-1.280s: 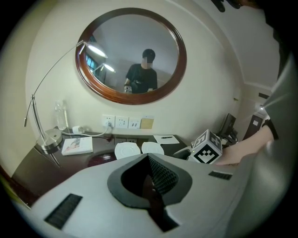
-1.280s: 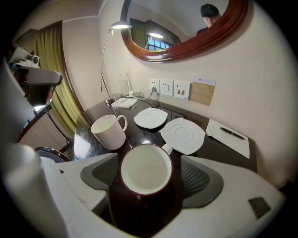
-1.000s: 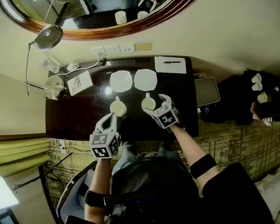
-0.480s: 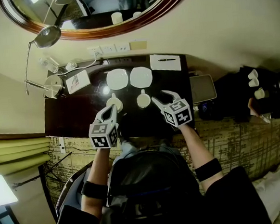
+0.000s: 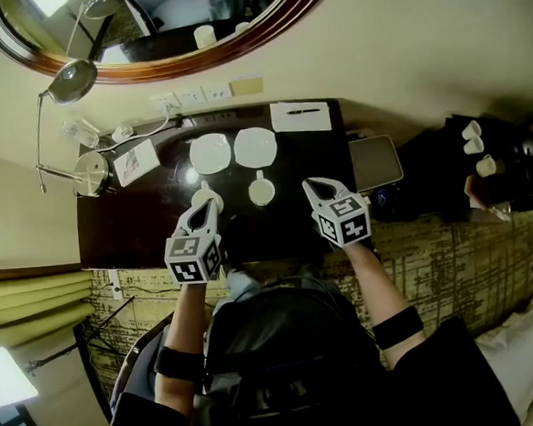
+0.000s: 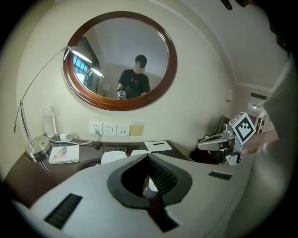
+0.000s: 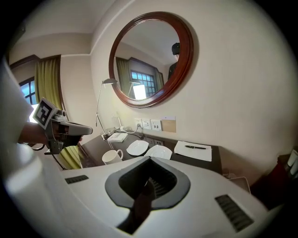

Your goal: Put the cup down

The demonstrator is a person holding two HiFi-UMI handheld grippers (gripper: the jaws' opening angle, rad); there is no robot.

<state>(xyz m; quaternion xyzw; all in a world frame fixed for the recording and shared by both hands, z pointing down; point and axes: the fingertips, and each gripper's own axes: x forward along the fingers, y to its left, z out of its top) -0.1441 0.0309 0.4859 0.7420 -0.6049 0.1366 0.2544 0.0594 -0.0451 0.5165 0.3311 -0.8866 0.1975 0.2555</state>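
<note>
Since a second ago the right gripper (image 5: 318,190) has drawn back from the cup (image 5: 262,192) toward the desk's right edge, and its jaws have just been closing; they meet now with nothing between them. That cup stands upright on the dark desk (image 5: 148,230), handle toward the wall, just in front of the right-hand saucer (image 5: 255,146) and clear of both grippers. By these frames the putting-down looks done for this cup, with only the withdrawal left.

A second cup (image 5: 200,200) sits just before the other saucer (image 5: 210,153), right at the tips of the left gripper (image 5: 207,210). The left claw is closed too. Its own view shows only a white shape beyond the pinched jaws, so I judge it empty, though I cannot tell whether the tips touch that cup.

Bare desk lies between the released cup and the right gripper, and wider bare desk to the left, up to the lamp base (image 5: 89,175). Both grippers hang near the desk's front edge; a notepad (image 5: 300,116) lies by the wall.
</note>
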